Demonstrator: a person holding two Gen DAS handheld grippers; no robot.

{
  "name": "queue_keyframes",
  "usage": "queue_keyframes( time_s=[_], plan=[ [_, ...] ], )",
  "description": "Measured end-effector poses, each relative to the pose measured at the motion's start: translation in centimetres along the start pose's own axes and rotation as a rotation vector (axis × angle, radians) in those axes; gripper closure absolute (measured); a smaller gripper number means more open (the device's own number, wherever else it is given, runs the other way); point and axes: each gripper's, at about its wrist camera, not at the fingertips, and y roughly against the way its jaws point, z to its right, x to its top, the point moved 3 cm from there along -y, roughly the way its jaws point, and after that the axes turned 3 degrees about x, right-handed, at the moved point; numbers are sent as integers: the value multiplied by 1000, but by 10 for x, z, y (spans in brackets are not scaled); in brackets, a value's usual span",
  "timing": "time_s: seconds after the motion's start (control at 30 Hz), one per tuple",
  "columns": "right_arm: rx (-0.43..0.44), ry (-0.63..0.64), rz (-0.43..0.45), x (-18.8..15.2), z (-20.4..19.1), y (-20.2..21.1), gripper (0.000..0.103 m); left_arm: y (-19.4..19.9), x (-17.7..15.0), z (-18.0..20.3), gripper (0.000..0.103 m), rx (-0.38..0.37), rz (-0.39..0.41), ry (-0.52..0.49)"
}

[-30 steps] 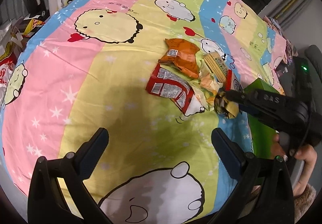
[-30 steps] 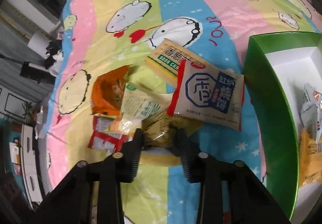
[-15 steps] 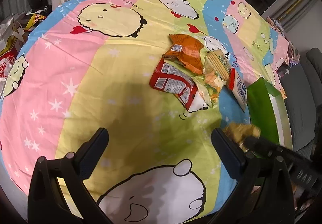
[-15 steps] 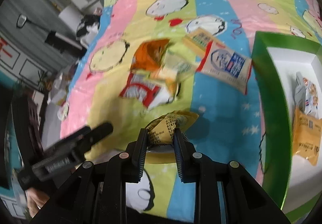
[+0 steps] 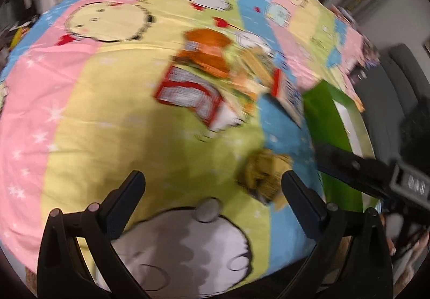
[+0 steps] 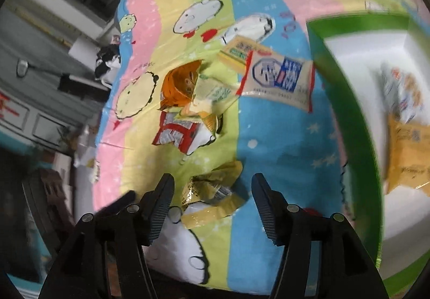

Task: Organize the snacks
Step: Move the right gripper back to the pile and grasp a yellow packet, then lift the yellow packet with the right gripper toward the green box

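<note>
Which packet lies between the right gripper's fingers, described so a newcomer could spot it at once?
On the cartoon-print sheet, left of the green box, look between the right gripper fingers as its jaws open. The crumpled yellow-gold packet lies there, untouched by the pads. Unlike the pile of snacks farther up, it lies alone.

On the bedspread (image 6: pixel 268 137) ahead of me lies a cluster of snack packets (image 6: pixel 193 100), several overlapping. A cracker packet (image 6: pixel 279 78) sits at the cluster's right edge, partly over a flat biscuit pack (image 6: pixel 232 50). To the right of these stands the open box (image 6: pixel 346 100), with two packets (image 6: pixel 405 116) inside it. Nearest me, a crumpled packet (image 6: pixel 212 188) lies on the bedspread between the opening jaws of my right gripper (image 6: pixel 212 205), touching neither pad. It lies well apart from the cluster and left of the box. In the left view this packet sits just beside the right finger of my left gripper (image 5: pixel 212 191).
</note>
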Motion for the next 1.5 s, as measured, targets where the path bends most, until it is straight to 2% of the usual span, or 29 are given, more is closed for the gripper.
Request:
queue_keyframes(
  time_s=[0.27,0.33,0.4,0.47,0.53,0.63,0.83,1.07,1.5],
  plan=[
    [95,-52,-86,-4,6,-27,42,-24,-13,35,10,-72,-67,-91],
    [83,-49,-104,-4,5,-34,42,-30,-14,38,14,-77,-81,-99],
    [71,-47,-117,-5,6,-39,42,-34,-15,40,24,-87,-94,-99],
    [73,-53,-132,-7,8,-44,42,-39,-16,40,28,-98,-107,-93],
    [93,-62,-146,-7,10,-49,42,-40,-16,41,30,-102,-104,-97],
    [109,-62,-152,-6,11,-53,42,-41,-15,43,40,-129,-109,-95],
    [129,-38,-178,-9,10,-64,42,-40,-18,48,43,-109,-98,-123],
    [115,16,-139,-11,0,-53,46,-32,-15,56,45,-100,-68,-141],
    [156,107,30,-8,-28,15,47,25,-6,91,46,-99,90,-235]
  ],
)
